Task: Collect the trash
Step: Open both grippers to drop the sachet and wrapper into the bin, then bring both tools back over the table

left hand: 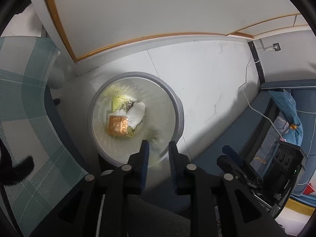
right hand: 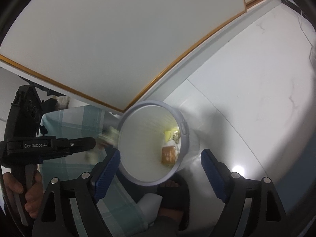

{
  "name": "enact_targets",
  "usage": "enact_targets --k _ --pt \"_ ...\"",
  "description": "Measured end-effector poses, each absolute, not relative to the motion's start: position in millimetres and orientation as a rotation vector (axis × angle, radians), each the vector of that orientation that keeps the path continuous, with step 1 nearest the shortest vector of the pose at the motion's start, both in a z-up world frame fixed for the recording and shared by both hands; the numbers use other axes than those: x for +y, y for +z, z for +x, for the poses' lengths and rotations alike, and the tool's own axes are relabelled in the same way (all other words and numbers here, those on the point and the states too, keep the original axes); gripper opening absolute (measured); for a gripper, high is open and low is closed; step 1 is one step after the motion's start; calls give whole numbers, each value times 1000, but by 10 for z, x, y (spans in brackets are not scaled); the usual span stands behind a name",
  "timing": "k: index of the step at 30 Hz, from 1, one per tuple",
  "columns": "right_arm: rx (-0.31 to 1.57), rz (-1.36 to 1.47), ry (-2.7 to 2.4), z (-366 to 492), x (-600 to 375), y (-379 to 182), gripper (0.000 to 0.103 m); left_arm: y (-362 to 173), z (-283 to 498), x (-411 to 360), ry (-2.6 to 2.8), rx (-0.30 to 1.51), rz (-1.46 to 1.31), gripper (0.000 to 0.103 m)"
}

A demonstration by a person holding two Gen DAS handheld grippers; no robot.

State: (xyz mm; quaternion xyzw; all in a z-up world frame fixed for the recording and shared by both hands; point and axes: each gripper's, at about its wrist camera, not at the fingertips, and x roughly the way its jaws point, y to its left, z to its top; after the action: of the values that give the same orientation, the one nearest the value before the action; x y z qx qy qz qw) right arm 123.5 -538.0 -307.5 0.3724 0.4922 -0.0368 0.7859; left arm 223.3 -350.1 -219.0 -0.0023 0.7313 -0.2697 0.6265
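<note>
A grey round trash bin (left hand: 178, 106) lined with a clear bag stands on the white floor. Inside lie an orange packet (left hand: 117, 126), a crumpled white paper (left hand: 136, 114) and a yellow-green wrapper (left hand: 118, 101). My left gripper (left hand: 159, 145) hovers over the bin's near rim, its jaws a narrow gap apart with nothing between them. A blurred scrap (right hand: 109, 136) shows just beyond its tip in the right wrist view. My right gripper (right hand: 160, 155) is wide open and empty above the bin (right hand: 185, 138), with the orange packet (right hand: 168, 155) visible inside.
A table with a green checked cloth (left hand: 23, 98) is on the left. A white cabinet with gold trim (left hand: 138, 9) stands behind the bin. Blue furniture with a blue bag (left hand: 288, 108) and a white cable (left hand: 256, 108) is on the right. A sandalled foot (right hand: 171, 195) is near the bin.
</note>
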Motion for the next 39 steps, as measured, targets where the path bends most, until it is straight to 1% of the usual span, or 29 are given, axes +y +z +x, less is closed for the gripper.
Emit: enact_targets --k 1,3,7,9,11,16,19,27,32,39 --pt "1058 805 -81 1228 -5384 -3072 86 -2181 2232 -3486 -612 1675 -5 28" --pt "1052 811 -85 1203 -5400 -3064 87 -2157 2221 -3466 -613 1666 -13 43" --pt "1043 810 -85 1180 -5402 -3036 91 -2085 2179 -3425 -596 1623 5 55" --pt "1044 801 -86 1174 -5393 -3024 91 -2049 2153 -3400 -583 1599 22 67" --pt "1041 796 -89 1158 -5378 -2992 92 -2005 2120 -3386 -578 1570 42 71" --pt "1017 791 -89 1112 -5372 -2894 94 -1868 2021 -3394 -585 1488 102 72" --pt "1008 768 -105 1087 -5370 -2813 98 -1798 1992 -3388 -578 1439 121 72" --pt "959 754 -101 1012 -5351 -2518 99 -1568 1900 -3237 -531 1325 138 72" --pt "916 705 -99 948 -5267 -2213 101 -1335 1819 -3059 -477 1238 139 73" --pt "838 629 -69 840 -5023 -1715 102 -977 1681 -2775 -438 1124 117 73"
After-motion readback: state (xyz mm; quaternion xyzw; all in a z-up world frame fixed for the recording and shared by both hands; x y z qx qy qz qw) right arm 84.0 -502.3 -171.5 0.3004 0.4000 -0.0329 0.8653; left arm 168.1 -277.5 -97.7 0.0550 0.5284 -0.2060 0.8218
